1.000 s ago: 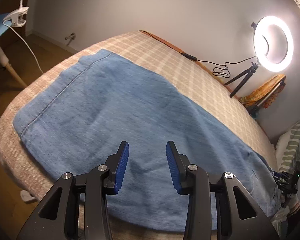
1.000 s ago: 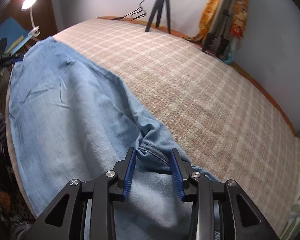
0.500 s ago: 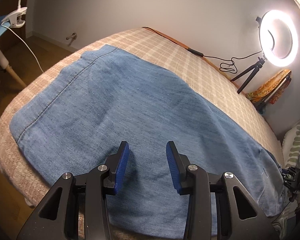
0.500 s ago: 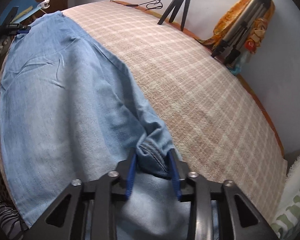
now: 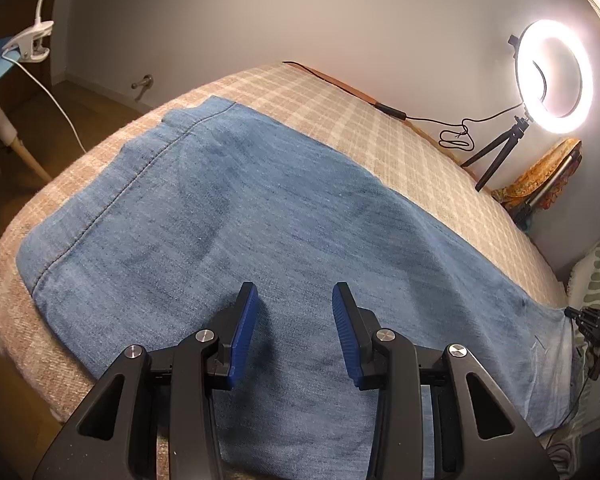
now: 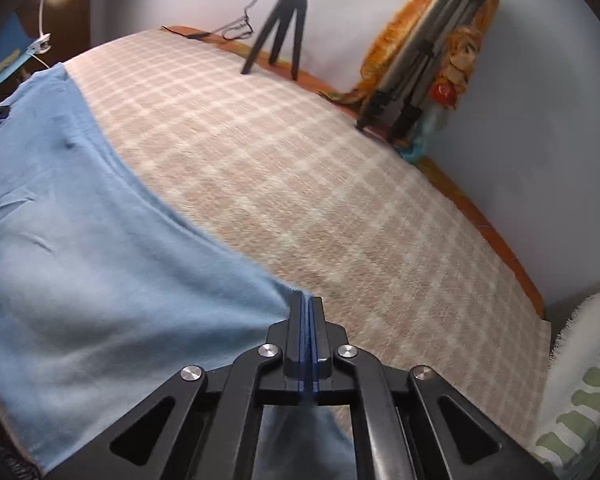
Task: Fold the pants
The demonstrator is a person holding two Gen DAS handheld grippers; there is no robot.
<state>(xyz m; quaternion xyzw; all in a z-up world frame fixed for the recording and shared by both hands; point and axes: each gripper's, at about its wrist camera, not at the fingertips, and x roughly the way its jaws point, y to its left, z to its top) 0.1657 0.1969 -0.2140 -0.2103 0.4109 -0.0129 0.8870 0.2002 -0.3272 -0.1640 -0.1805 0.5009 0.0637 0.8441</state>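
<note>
Blue denim pants (image 5: pixel 260 220) lie flat along a bed with a beige checked cover (image 5: pixel 380 136); the stitched hem end is at the left. My left gripper (image 5: pixel 294 312) is open and empty, just above the denim near its front edge. In the right wrist view the pants (image 6: pixel 80 260) spread to the left. My right gripper (image 6: pixel 308 304) is shut on the far edge of the pants, pulling the cloth taut into a point at the fingertips. The bed cover (image 6: pixel 300 160) lies beyond.
A lit ring light on a small tripod (image 5: pixel 552 76) stands at the bed's far edge, with a cable (image 5: pixel 452 136). A larger tripod with orange cloth (image 6: pixel 424 52) leans by the wall. A pillow (image 6: pixel 588 380) lies at the right. A clamp lamp (image 5: pixel 28 40) is at the left.
My right gripper has closed on the bunched pants edge and the cloth now stretches taut from it. My left gripper has come lower and closer over the denim, still open.
</note>
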